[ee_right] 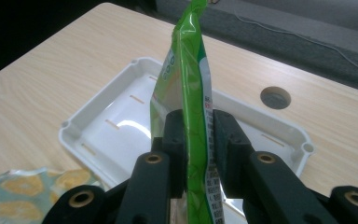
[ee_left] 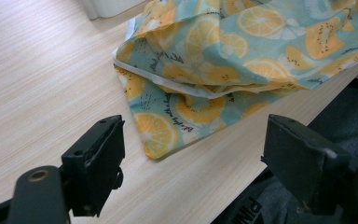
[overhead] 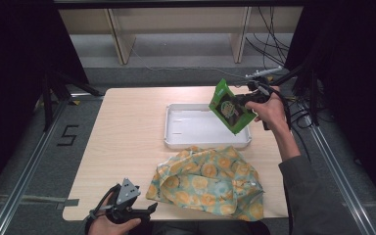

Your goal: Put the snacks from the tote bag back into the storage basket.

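My right gripper [overhead: 245, 104] [ee_right: 196, 126] is shut on a green snack packet [overhead: 230, 106] [ee_right: 190, 84], which hangs tilted in the air over the right end of a white tray [overhead: 176, 139] [ee_right: 88, 135]. The tray has nothing inside it. A fabric bag [overhead: 208, 181] [ee_left: 242, 51] printed with orange slices on pale blue lies crumpled on the wooden table in front of the tray. My left gripper [overhead: 144, 211] [ee_left: 191, 158] stands open at the table's near edge, just left of the bag's corner, with nothing between its jaws.
The wooden table [overhead: 127, 127] has bare surface on its left half. A round cable hole [ee_right: 275, 97] sits in the tabletop beyond the tray. Black frame rails and cables [overhead: 298, 105] run along the table's right side.
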